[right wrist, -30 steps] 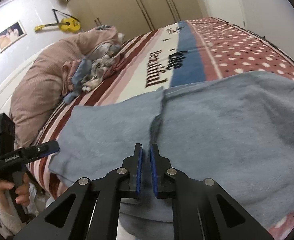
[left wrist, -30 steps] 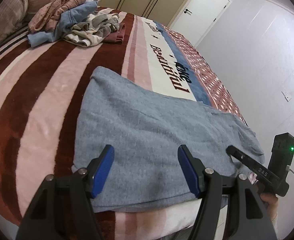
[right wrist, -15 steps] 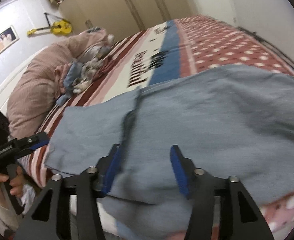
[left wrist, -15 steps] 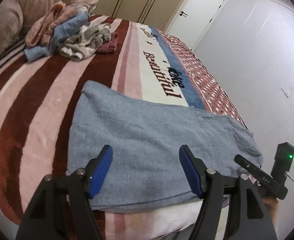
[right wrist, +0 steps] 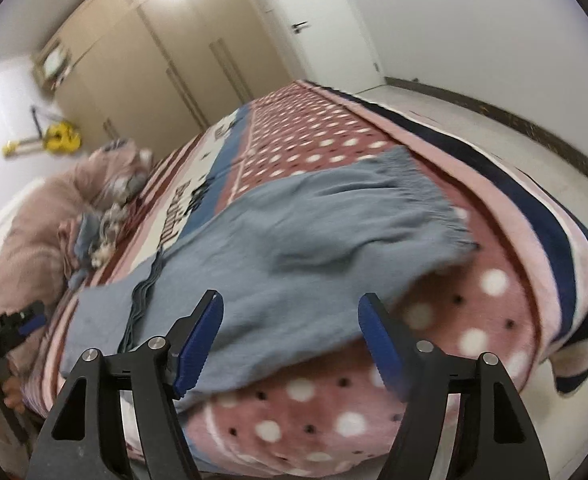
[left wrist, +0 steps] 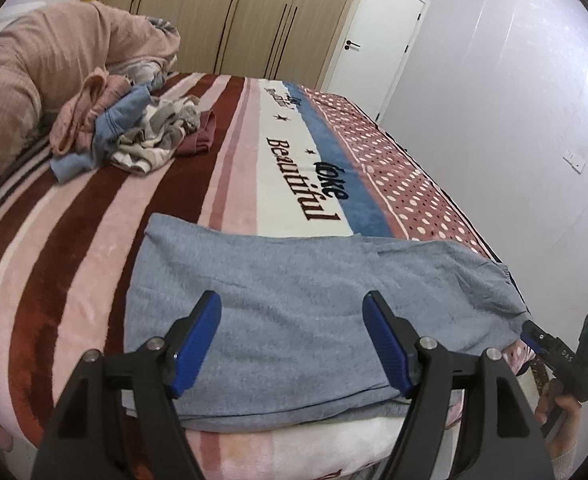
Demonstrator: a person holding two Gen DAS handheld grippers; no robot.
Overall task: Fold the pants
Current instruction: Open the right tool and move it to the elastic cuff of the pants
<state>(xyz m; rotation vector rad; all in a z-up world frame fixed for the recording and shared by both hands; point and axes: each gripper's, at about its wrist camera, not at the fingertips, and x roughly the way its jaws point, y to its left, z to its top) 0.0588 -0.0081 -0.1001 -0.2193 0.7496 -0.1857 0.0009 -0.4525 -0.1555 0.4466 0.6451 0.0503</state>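
The grey-blue pants point(left wrist: 294, 300) lie flat along the near edge of the bed, folded lengthwise. In the right wrist view the pants point(right wrist: 294, 256) stretch from a ribbed cuff at the right to the left end. My left gripper point(left wrist: 294, 340) is open and empty, just above the pants' near edge. My right gripper point(right wrist: 290, 336) is open and empty, held off the bed's edge near the pants' middle. The right gripper also shows in the left wrist view point(left wrist: 534, 334) at the far right; the left gripper shows in the right wrist view point(right wrist: 26, 320) at the far left.
A striped and polka-dot blanket point(left wrist: 94, 240) covers the bed. A pile of crumpled clothes point(left wrist: 134, 132) and a pink duvet point(left wrist: 34, 72) lie at the head end. Wardrobes point(left wrist: 254, 12), a white door point(left wrist: 374, 40) and bare floor point(right wrist: 494, 128) surround the bed.
My right gripper has opened, let go of the pants and swung to the right, back from the bed. My left gripper stayed open and pulled back and up a little.
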